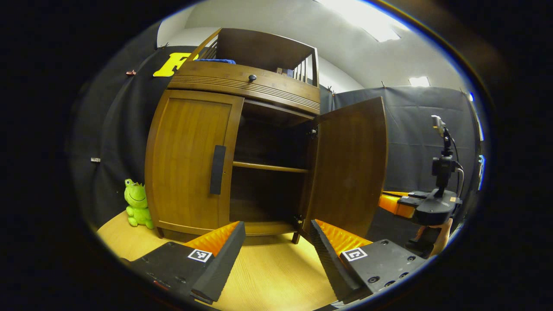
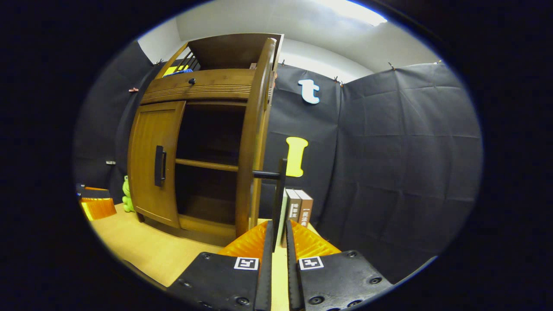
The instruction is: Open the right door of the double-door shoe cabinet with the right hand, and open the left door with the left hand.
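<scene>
right door [image 1: 350, 168] of the shoe cabinet [image 1: 255, 86] stands swung wide: first half done by the look of it. right gripper [image 2: 278, 235] clamped on the right door handle [image 2: 280, 190], straight ahead between its fingers. left door [image 1: 190, 160] shut, ahead-left of the left gripper [image 1: 276, 242], whose jaws stand apart, holding nothing. left: grasp the left door handle [image 1: 217, 169], pull.
</scene>
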